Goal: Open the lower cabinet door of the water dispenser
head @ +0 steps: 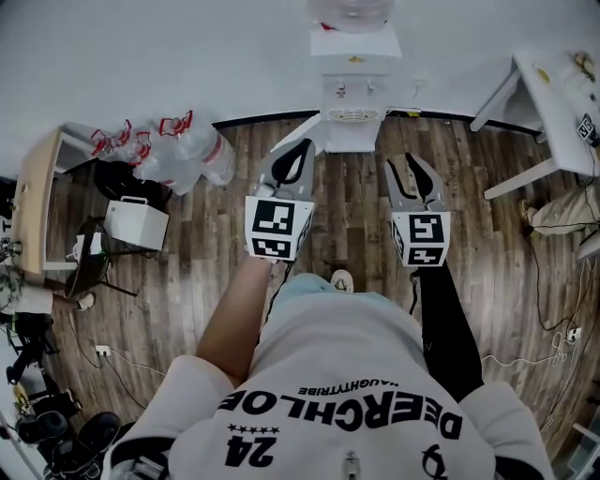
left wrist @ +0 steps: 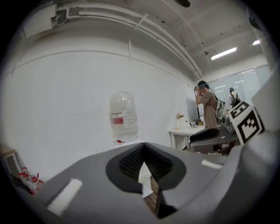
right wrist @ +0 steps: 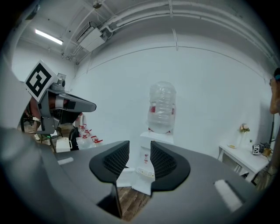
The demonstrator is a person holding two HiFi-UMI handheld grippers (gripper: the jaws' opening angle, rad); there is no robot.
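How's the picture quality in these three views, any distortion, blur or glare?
Head view: strong fisheye, floorboards bow, the water dispenser has its bottle washed out against the white wall. Left gripper view: black round vignette, ceiling light bright without flare. Right gripper view: same vignette, pipes curve, the bottle is sharp.

Bare wooden floor (head: 350,199) before water dispenser (head: 354,94), empty bottles (head: 192,155) crowding left, table (head: 561,94) right
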